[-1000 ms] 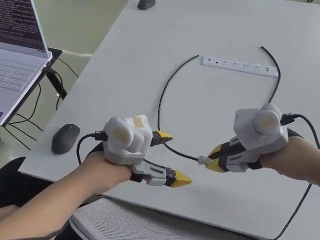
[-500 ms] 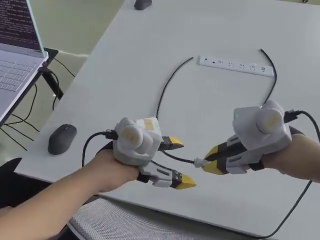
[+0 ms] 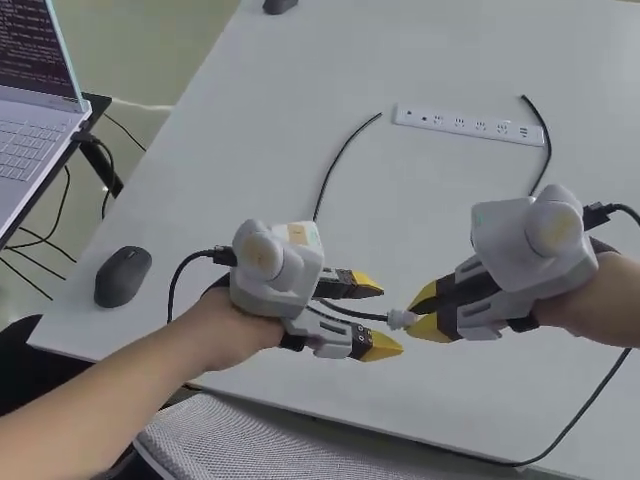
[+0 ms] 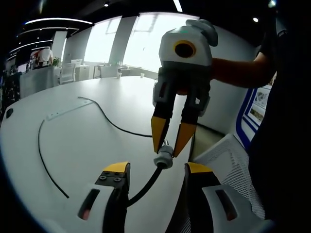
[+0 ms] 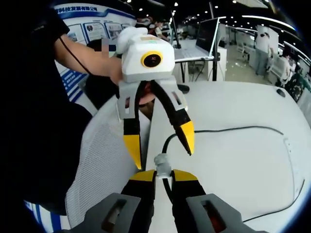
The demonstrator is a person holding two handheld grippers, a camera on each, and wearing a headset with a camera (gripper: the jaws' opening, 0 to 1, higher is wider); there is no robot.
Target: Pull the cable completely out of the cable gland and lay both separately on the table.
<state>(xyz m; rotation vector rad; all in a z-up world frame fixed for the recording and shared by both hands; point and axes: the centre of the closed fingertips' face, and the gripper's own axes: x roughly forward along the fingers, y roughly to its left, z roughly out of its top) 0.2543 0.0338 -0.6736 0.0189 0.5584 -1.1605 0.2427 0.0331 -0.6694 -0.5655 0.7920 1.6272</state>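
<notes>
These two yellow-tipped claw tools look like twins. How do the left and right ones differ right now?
The left gripper has its jaws spread wide; the right gripper has its jaws nearly closed. The right gripper pinches the white cable gland; the left gripper grips nothing, the black cable just passing between its jaws. Both have yellow tips and point at each other.

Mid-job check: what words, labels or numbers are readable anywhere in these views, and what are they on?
No text is legible.
Open silver laptop: lines of screen text, too small to read.
Blue-and-white wall poster: Chinese-character header, too blurred to quote.
Blue-framed poster: print too small to read.
Long white power strip: no legible marking.
</notes>
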